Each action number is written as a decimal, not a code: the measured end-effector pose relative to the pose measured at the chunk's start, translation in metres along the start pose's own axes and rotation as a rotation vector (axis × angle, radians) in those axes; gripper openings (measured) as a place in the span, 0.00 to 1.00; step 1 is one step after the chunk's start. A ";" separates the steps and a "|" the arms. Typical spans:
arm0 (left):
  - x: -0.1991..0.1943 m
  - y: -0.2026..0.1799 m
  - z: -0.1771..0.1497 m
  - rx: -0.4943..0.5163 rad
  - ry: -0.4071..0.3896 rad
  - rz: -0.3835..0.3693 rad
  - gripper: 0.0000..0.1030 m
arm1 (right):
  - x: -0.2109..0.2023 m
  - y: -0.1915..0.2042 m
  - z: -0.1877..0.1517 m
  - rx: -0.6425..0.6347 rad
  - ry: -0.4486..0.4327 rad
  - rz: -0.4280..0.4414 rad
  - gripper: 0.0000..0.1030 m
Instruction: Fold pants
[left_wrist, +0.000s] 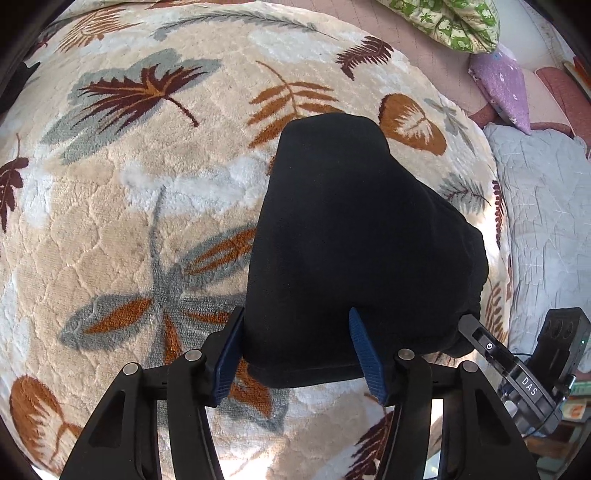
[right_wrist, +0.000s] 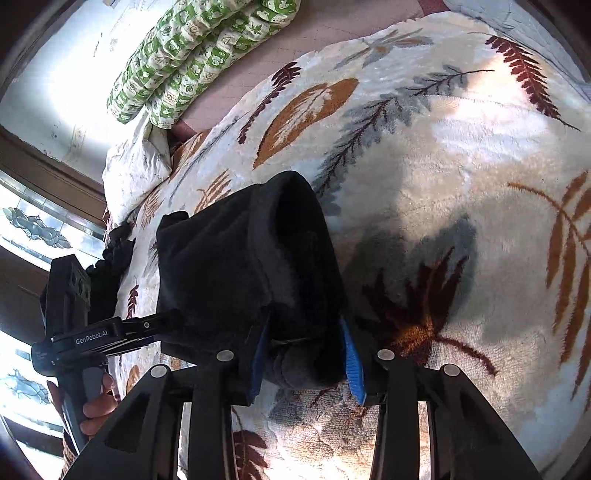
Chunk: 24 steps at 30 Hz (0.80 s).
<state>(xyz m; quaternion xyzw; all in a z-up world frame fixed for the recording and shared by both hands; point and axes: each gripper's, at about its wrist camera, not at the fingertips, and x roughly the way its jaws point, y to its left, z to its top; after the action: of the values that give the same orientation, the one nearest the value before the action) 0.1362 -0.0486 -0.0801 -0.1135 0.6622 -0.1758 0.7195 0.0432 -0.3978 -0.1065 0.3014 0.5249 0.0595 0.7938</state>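
The black pants (left_wrist: 347, 236) lie folded into a thick bundle on a cream leaf-patterned blanket (left_wrist: 129, 206). My left gripper (left_wrist: 295, 354) is open, its blue-padded fingers (left_wrist: 364, 354) straddling the bundle's near edge. In the right wrist view the pants (right_wrist: 236, 266) show a rolled hem, and my right gripper (right_wrist: 306, 362) is open with the cloth bulging between its blue pads (right_wrist: 352, 363). The right gripper also shows in the left wrist view (left_wrist: 517, 373), at the bundle's right side. The left gripper shows in the right wrist view (right_wrist: 92, 336), held by a hand.
A green patterned pillow (right_wrist: 192, 48) and a purple pillow (left_wrist: 506, 85) lie at the bed's far side. A pale grey quilt (left_wrist: 546, 221) lies right of the blanket. A window (right_wrist: 29, 229) is at the left.
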 end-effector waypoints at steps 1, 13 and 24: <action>-0.004 0.001 0.000 0.004 -0.006 -0.003 0.52 | -0.004 0.001 0.000 0.007 -0.003 0.005 0.37; -0.052 0.000 -0.004 0.092 -0.160 0.089 0.70 | -0.030 0.006 0.011 0.056 -0.029 0.052 0.59; -0.017 -0.019 0.011 0.152 -0.136 0.116 0.71 | 0.009 -0.001 0.022 0.068 0.039 0.064 0.59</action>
<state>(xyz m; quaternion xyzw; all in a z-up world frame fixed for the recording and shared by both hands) 0.1442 -0.0596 -0.0563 -0.0316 0.6021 -0.1753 0.7783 0.0659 -0.4039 -0.1083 0.3437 0.5320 0.0726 0.7704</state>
